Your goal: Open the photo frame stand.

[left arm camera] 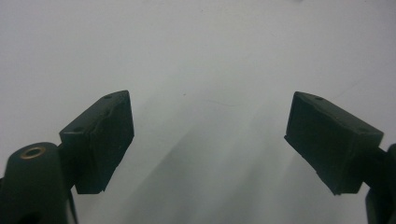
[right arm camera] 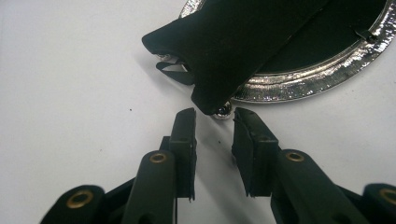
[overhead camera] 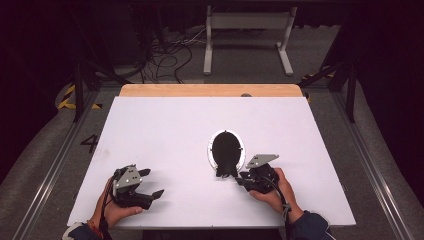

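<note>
Gripping state, right gripper [right arm camera: 214,116]: jaws are seen narrowly parted, nothing pressed between the pads; a small silver knob [right arm camera: 223,110] and the black stand's tip are found just ahead of the gap.
Gripping state, left gripper [left arm camera: 209,140]: jaws are held wide apart, bare table between them.
Framed oval piece [overhead camera: 226,150]: laid back-up near the table's middle, just beyond the right gripper; a shiny silver rim [right arm camera: 322,74] is seen around a black backing, with a black fold-out stand [right arm camera: 233,42] lying across it.
Writing: none can be read on the piece or grippers; a dark "4" [overhead camera: 90,143] is marked on the floor left of the table.
Right hand [overhead camera: 275,192]: wrapped around its gripper from behind, pointed toward the piece.
Left hand [overhead camera: 117,207]: kept low at the near left edge, well apart from the piece.
Table [overhead camera: 165,130]: white top, wooden strip at the far edge.
</note>
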{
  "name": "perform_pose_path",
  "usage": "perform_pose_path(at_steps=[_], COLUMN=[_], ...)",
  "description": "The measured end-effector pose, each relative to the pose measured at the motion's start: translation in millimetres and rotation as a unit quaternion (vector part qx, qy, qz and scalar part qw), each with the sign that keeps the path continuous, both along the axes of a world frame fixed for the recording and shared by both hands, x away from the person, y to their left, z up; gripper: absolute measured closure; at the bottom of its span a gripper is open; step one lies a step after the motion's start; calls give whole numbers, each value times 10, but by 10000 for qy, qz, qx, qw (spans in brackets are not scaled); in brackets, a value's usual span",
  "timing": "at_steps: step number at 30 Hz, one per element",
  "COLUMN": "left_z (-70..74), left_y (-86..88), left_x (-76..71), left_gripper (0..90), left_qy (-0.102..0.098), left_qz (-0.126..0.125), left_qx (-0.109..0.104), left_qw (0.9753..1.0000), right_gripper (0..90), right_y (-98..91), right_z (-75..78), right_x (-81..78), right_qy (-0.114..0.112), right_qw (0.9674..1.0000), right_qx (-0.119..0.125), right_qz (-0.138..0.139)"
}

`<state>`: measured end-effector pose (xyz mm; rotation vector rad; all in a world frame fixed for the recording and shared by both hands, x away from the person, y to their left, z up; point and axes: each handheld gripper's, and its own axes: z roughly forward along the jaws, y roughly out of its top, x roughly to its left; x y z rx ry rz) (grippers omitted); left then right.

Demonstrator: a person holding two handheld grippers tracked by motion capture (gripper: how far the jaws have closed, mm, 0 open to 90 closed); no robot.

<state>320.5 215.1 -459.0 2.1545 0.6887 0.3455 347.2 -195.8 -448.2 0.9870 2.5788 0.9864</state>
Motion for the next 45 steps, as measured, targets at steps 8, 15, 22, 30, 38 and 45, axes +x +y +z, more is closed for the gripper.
perform_pose_path(at_steps=[8, 15, 22, 30, 38, 45], left_z=[-7, -3, -6, -18, -25, -41], left_y=[-9, -6, -9, -27, -43, -69], left_x=[4, 2, 3, 11, 18, 27], left_gripper=[157, 157, 157, 157, 157, 157], left_qy=[22, 25, 34, 44, 49, 79], left_qz=[0, -7, -11, 13, 29, -4], left_qx=[30, 11, 23, 104, 148, 205], left_qw=[10000, 10000, 10000, 9999, 9999, 9998], right_gripper=[705, 777, 708, 522, 510, 543], right_y=[50, 32, -29, -114, -163, -165], right_z=[1, -1, -10, -77, -104, -131], right_x=[29, 30, 92, 238, 349, 424], right_qy=[-10, 59, 336, 1016, 1387, 1699], right_qw=[10000, 9999, 9975, 9852, 9680, 9498], right_qx=[-72, 105, 614, 1374, 2052, 2514], right_qz=[45, 17, -99, -161, -401, -756])
